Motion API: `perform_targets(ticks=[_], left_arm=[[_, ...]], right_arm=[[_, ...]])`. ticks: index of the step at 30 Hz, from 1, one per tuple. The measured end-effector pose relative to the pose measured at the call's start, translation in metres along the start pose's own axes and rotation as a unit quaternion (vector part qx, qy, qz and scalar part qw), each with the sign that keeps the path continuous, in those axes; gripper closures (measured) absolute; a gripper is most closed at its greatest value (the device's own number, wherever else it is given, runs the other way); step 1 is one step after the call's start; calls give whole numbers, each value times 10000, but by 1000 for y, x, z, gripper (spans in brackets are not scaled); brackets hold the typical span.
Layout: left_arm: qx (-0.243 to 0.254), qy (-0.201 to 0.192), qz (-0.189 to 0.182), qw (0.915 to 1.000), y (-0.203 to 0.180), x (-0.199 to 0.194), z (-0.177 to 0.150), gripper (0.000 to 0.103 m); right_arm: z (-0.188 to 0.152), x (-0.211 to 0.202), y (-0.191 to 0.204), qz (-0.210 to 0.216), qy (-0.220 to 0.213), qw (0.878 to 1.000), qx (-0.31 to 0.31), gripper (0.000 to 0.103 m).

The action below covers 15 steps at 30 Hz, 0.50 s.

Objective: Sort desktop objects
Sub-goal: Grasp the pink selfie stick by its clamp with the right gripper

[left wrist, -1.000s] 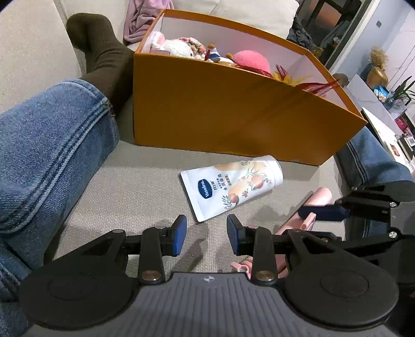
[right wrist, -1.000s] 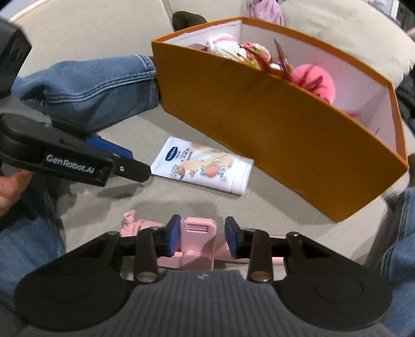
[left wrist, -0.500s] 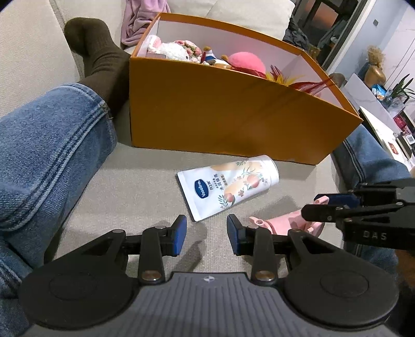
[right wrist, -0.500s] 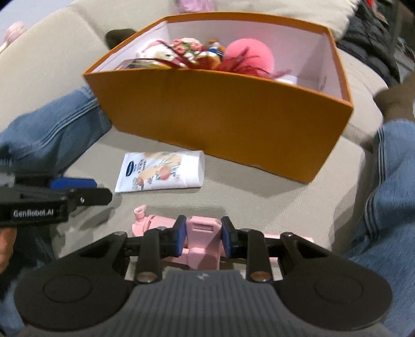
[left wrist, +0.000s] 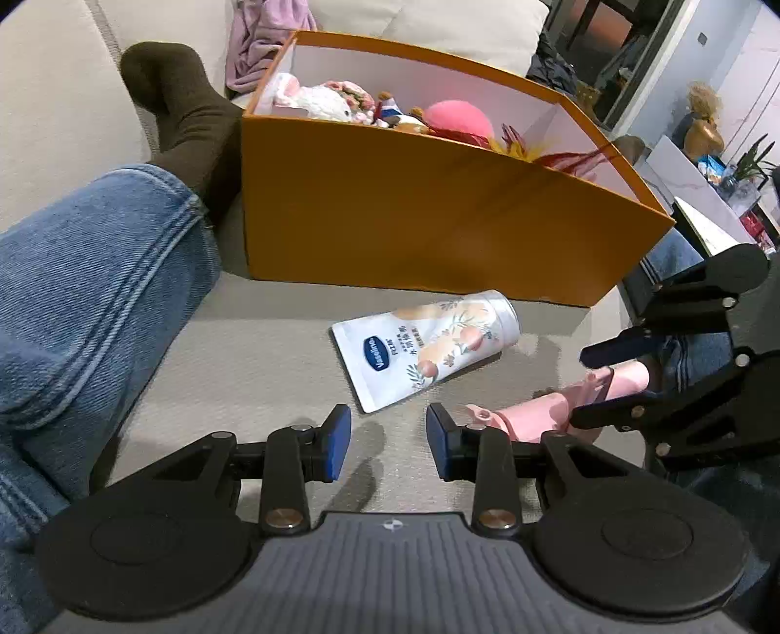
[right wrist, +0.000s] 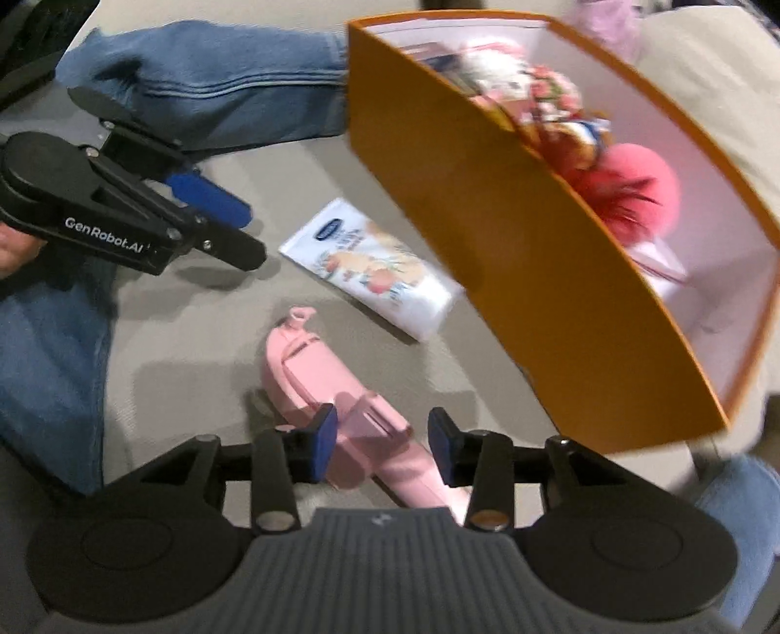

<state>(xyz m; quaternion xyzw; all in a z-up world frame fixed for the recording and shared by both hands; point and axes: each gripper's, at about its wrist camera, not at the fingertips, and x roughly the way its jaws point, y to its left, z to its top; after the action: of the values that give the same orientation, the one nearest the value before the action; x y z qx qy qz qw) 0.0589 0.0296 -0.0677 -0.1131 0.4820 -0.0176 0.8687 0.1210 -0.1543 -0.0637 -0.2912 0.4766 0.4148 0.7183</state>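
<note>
A pink handheld gadget [right wrist: 336, 390] lies on the grey sofa seat, between the open fingers of my right gripper [right wrist: 382, 446]; the left pad is at its side, the right pad stands apart from it. It also shows in the left wrist view [left wrist: 551, 405]. A white Vaseline tube [left wrist: 424, 348] lies flat in front of the orange box [left wrist: 414, 214], which holds plush toys and a pink ball. My left gripper [left wrist: 387, 441] is open and empty, just short of the tube's flat end.
Jeans-clad legs [left wrist: 83, 292] lie on both sides of the seat, and a dark-socked foot [left wrist: 180, 117] rests left of the box. Cushions and a purple cloth [left wrist: 268, 39] lie behind the box.
My right gripper was shut on the pink gadget half a second ago; its jaws have now opened and the view has swung left. The left gripper has barely moved.
</note>
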Motion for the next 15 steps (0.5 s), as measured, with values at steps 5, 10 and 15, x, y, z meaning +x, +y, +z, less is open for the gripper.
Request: perform_targets(ticks=[5, 10, 15], left_arm=[[-89, 43, 8, 10000, 7, 2, -2, 65], [-9, 76, -40, 10000, 4, 5, -4, 65], [-24, 49, -6, 10000, 3, 3, -4, 65]], right_arm=[[-5, -1, 13, 187, 137, 9995, -229, 72], [-22, -3, 34, 387, 382, 9970, -546, 73], [-26, -6, 50, 287, 518, 9962, -635, 74]])
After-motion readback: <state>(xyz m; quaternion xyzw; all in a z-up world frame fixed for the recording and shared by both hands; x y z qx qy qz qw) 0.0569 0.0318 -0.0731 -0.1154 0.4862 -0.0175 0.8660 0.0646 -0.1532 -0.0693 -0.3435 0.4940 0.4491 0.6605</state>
